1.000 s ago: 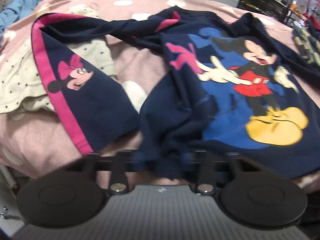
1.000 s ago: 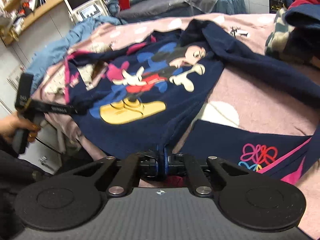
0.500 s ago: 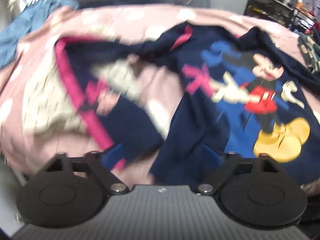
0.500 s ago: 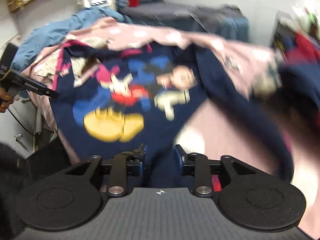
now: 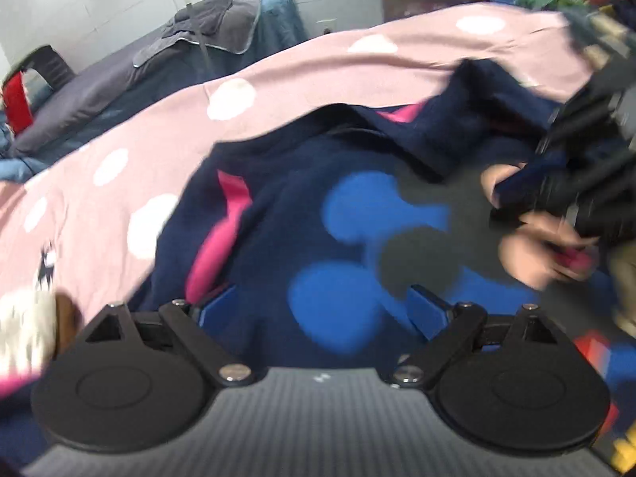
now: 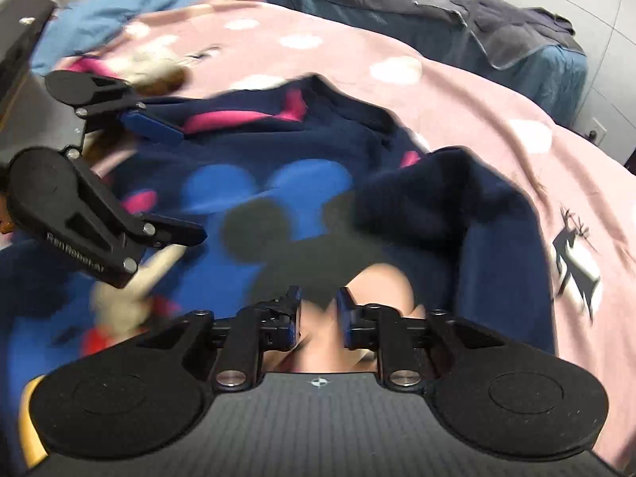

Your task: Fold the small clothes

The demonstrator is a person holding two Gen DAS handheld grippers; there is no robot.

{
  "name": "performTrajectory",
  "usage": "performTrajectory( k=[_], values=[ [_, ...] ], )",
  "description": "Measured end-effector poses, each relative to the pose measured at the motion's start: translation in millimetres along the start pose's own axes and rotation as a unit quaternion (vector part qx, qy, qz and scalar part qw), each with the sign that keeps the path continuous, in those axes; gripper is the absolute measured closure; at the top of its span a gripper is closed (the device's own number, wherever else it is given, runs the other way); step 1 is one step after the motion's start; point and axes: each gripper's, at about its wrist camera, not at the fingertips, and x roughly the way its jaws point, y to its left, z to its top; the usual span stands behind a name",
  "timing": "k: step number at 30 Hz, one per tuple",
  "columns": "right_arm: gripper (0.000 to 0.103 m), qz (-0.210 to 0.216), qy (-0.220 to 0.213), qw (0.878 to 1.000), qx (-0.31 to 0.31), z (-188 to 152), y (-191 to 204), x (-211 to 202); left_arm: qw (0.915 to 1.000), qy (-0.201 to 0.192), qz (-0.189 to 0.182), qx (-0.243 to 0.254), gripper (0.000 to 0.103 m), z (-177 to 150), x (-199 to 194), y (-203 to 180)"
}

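Observation:
A navy Mickey Mouse sweatshirt (image 5: 357, 206) with pink trim lies spread on a pink dotted blanket (image 5: 167, 151); it also shows in the right wrist view (image 6: 278, 183). My left gripper (image 5: 322, 306) is open wide, low over the blue print near the collar. My right gripper (image 6: 318, 318) is open a little, close over Mickey's face. The left gripper (image 6: 159, 179) shows at the left of the right wrist view. The right gripper's body (image 5: 588, 159) shows at the right edge of the left wrist view, blurred.
A bunched navy sleeve (image 6: 445, 198) lies right of the print. A cream garment (image 5: 20, 318) sits at the blanket's left. A grey and blue covered bed (image 6: 497, 28) stands behind. A blue garment (image 6: 131, 8) lies at the far left.
Both grippers let go of the sweatshirt's hem, opened, and moved forward over the garment toward its collar. The left opened wide, the right only a little.

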Motion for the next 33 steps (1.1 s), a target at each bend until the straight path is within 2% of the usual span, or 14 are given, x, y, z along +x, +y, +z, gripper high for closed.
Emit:
performTrajectory(
  k=[4, 8, 11, 15, 17, 18, 19, 20, 22, 23, 25, 27, 30, 33],
  values=[
    [0.077, -0.053, -0.041, 0.997, 0.046, 34, -49, 15, 0.9990, -0.031, 0.030, 0.012, 0.000, 36, 52, 12],
    [0.070, -0.104, -0.060, 0.977, 0.178, 47, -109, 34, 0.9973, -0.042, 0.057, -0.021, 0.000, 75, 89, 34],
    [0.070, -0.086, -0.081, 0.967, 0.226, 41, -125, 42, 0.9975, -0.031, 0.044, -0.045, 0.000, 92, 110, 49],
    [0.067, -0.092, -0.103, 0.967, 0.215, 38, -116, 36, 0.9984, -0.023, 0.015, -0.049, 0.000, 96, 113, 63],
    [0.054, -0.084, -0.120, 0.960, 0.237, 33, -113, 23, 0.9980, -0.019, 0.029, -0.052, 0.000, 100, 109, 70],
    [0.052, -0.086, -0.128, 0.956, 0.251, 33, -115, 16, 0.9976, -0.020, 0.033, -0.056, 0.000, 102, 101, 71],
    [0.043, -0.088, -0.140, 0.951, 0.260, 31, -115, 4, 0.9971, -0.026, 0.038, -0.062, 0.000, 105, 91, 73],
    [0.024, -0.086, -0.154, 0.949, 0.262, 28, -107, -11, 0.9958, -0.036, 0.050, -0.068, 0.000, 110, 82, 79],
    [0.002, -0.076, -0.173, 0.948, 0.256, 25, -97, -34, 0.9932, -0.048, 0.067, -0.082, 0.000, 114, 59, 86],
    [0.000, -0.074, -0.183, 0.949, 0.246, 19, -86, -48, 0.9926, -0.042, 0.068, -0.091, 0.000, 117, 51, 91],
    [0.000, -0.061, -0.189, 0.957, 0.213, 4, -62, -75, 0.9905, -0.041, 0.068, -0.112, 0.000, 112, 29, 93],
    [0.000, -0.049, -0.193, 0.962, 0.188, -20, -38, -100, 0.9901, -0.063, 0.047, -0.117, 0.000, 92, 0, 83],
    [0.000, -0.028, -0.188, 0.966, 0.173, -71, -5, -134, 0.9925, -0.075, 0.015, -0.095, 0.000, 44, -43, 46],
    [0.002, -0.051, -0.166, 0.971, 0.164, -123, 23, -166, 0.9949, -0.068, 0.023, -0.070, 0.000, -18, -81, -3]
  ],
)
